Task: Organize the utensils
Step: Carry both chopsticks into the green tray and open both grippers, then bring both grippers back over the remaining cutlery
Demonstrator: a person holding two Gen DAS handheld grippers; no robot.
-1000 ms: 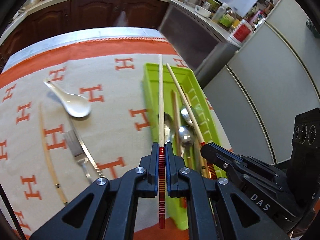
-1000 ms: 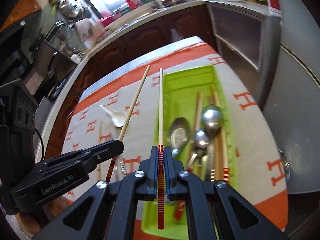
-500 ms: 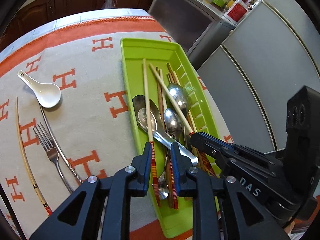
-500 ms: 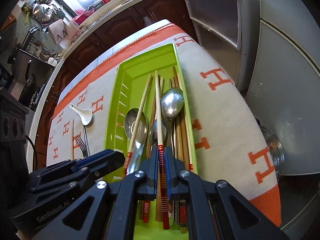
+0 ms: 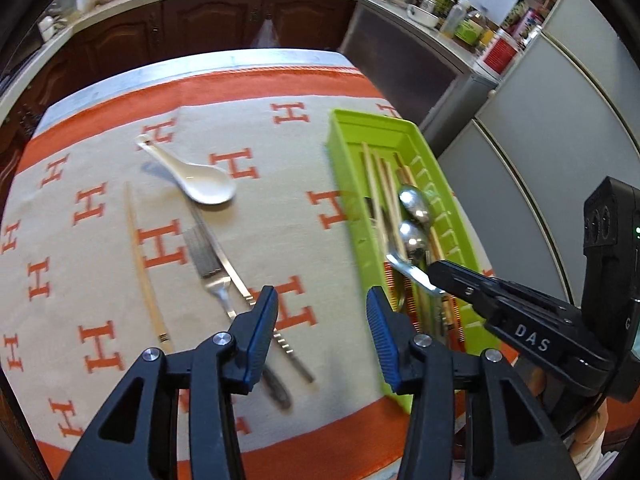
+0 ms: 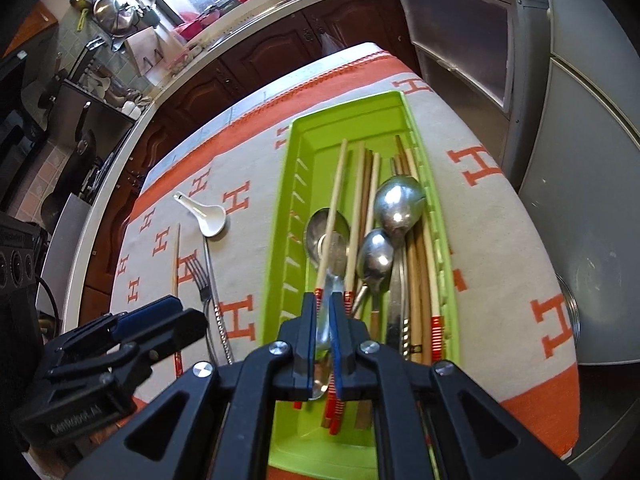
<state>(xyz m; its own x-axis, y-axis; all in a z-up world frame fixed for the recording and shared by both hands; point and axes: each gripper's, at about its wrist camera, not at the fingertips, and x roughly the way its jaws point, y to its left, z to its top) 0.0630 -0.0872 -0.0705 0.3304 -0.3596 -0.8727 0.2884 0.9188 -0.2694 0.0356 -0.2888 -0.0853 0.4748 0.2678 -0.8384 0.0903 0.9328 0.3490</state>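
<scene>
left gripper [image 5: 322, 334] wide open (empty) near fork [image 5: 210, 262], right gripper [image 6: 323, 316] clamping spoon handle [image 6: 330, 292]

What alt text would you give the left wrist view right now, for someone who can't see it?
The left tongs hang open and empty over a patterned cloth, between a green tray of chopsticks and spoons on the right and the loose pieces on the left: a white spoon, a fork and one chopstick.
</scene>
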